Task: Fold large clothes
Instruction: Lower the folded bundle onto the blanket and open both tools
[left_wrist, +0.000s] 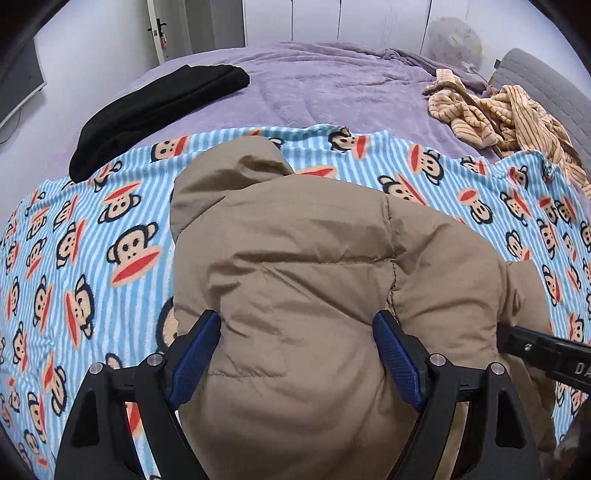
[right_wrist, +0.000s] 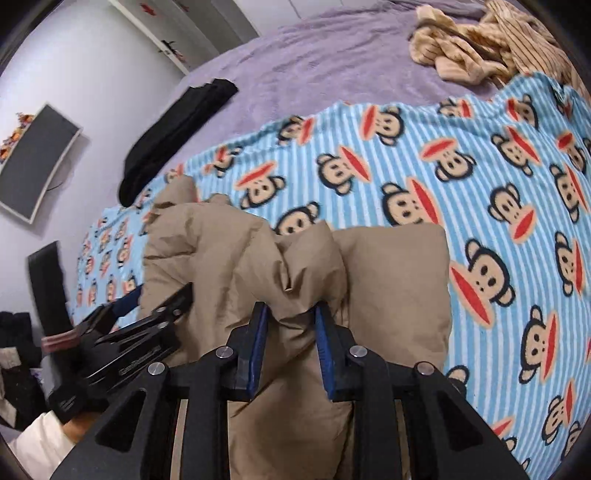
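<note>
Fingers of the right gripper (right_wrist: 290, 325) pinch a bunched fold of the tan puffer jacket (left_wrist: 314, 266); the left gripper (left_wrist: 297, 338) hangs released, straddling it. The jacket lies on a monkey-print blanket (left_wrist: 92, 258) over the bed (left_wrist: 332, 85), with black clothing (left_wrist: 159, 107) and striped garments (left_wrist: 495, 114) beyond.

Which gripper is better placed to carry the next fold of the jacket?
Probably the right gripper: it pinches a bunch of the tan jacket, while the left gripper stands wide open over it.
</note>
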